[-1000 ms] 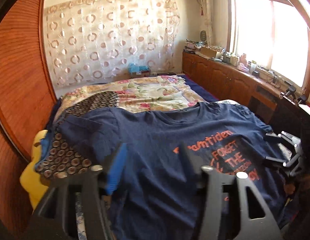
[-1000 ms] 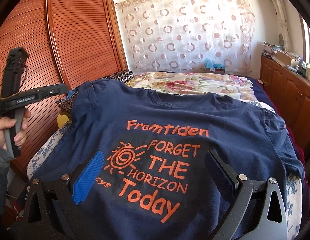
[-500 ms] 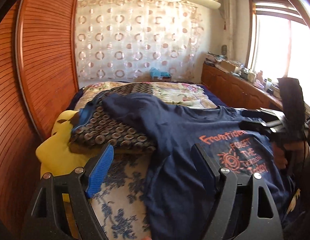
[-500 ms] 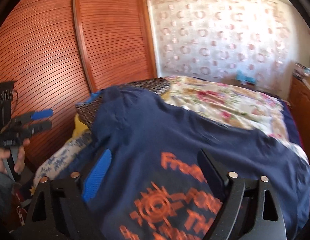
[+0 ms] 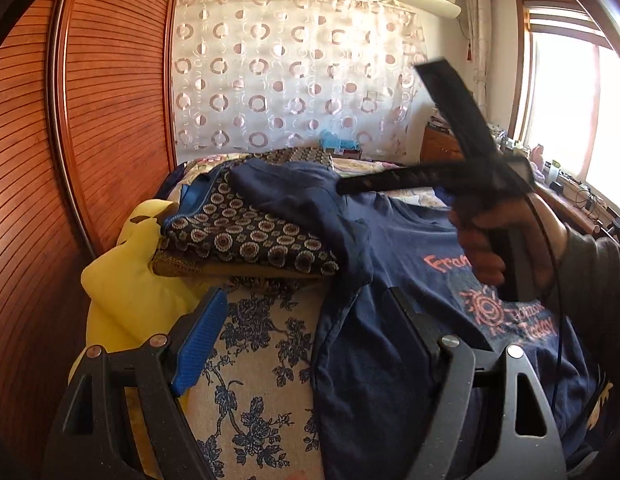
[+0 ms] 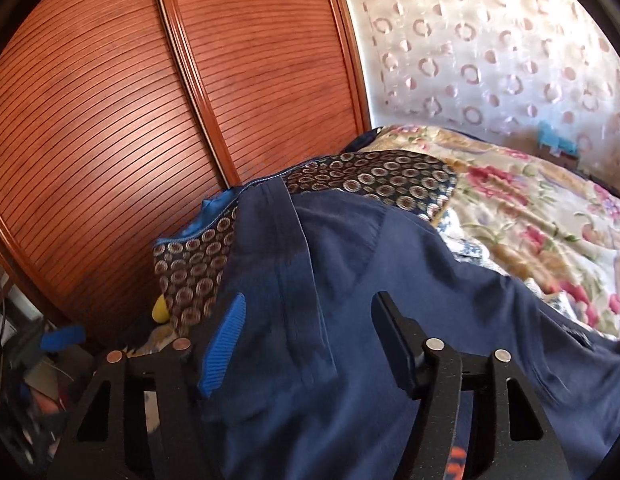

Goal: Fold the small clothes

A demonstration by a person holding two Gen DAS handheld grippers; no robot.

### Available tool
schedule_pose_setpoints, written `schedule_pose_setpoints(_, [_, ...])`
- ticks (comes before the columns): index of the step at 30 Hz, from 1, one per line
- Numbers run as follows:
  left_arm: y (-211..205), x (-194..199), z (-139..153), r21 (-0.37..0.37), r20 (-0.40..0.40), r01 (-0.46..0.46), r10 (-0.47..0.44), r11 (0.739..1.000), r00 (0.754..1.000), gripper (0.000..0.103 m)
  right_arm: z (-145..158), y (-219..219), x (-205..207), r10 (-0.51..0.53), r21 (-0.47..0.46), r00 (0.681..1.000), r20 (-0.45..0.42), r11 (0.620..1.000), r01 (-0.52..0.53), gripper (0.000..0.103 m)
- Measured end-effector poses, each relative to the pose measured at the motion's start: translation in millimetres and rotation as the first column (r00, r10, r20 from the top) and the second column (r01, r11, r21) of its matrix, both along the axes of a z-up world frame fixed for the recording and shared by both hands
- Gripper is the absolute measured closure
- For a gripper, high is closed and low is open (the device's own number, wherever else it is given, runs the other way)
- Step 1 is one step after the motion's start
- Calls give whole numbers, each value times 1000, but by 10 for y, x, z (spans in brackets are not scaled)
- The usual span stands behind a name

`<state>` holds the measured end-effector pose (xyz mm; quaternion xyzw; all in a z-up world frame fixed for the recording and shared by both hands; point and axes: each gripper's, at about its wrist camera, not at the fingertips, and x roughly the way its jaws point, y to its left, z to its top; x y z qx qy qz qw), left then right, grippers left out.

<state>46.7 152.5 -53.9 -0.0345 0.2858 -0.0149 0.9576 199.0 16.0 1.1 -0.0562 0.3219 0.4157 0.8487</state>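
We had the right gripper (image 6: pixel 306 344) closing in over the navy t-shirt's (image 6: pixel 390 280) sleeve but not pinching yet, while the left gripper (image 5: pixel 302 340), wide open and empty, straddled its side edge.

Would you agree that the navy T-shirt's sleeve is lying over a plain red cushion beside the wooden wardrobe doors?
Not quite: in the right wrist view the navy T-shirt sleeve lies over a dark cushion with a circle pattern, not a plain red one, beside the wooden wardrobe doors.

The right hand-held gripper (image 6: pixel 306 340) has just been closing, its jaws apart over the navy T-shirt's sleeve (image 6: pixel 294 280), near the bed's (image 6: pixel 550 216) wardrobe-side edge, beside a patterned cloth (image 6: pixel 374 180)
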Motion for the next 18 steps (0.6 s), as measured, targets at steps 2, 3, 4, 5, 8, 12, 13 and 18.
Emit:
schedule_pose_setpoints(2, [-8,0,-13,0,-5,1,-1,1000,1000,23,10,109,130,1,-3,1000,-15,1000,-1,38])
schedule_pose_setpoints(3, [-13,3,-31,3,-8,0,0,1000,1000,23,15,155,161,-1,-5,1000,-24,1000,1,42])
schedule_pose_setpoints(4, [-9,1,-36,3,-9,-2,2,1000,1000,23,-3,194,215,-2,-10,999,-38,1000,1,49])
schedule_pose_setpoints(5, [-11,-3,-46,3,-8,-2,2,1000,1000,23,-26,189,233,1,-16,999,-54,1000,-2,56])
schedule_pose_setpoints(8, [-13,-7,-66,-8,-11,2,-2,1000,1000,23,-41,283,254,21,-34,997,-71,999,-24,81])
schedule_pose_setpoints(12, [-18,-3,-114,-4,-22,-4,4,1000,1000,23,111,175,146,9,11,1000,3,1000,-9,100])
schedule_pose_setpoints(13, [-13,-1,-125,-3,-24,-8,7,1000,1000,23,173,105,87,-4,33,1000,20,999,3,100])
schedule_pose_setpoints(18, [-46,7,-146,-12,-25,-7,7,1000,1000,23,391,-293,-130,-103,56,991,84,994,99,101])
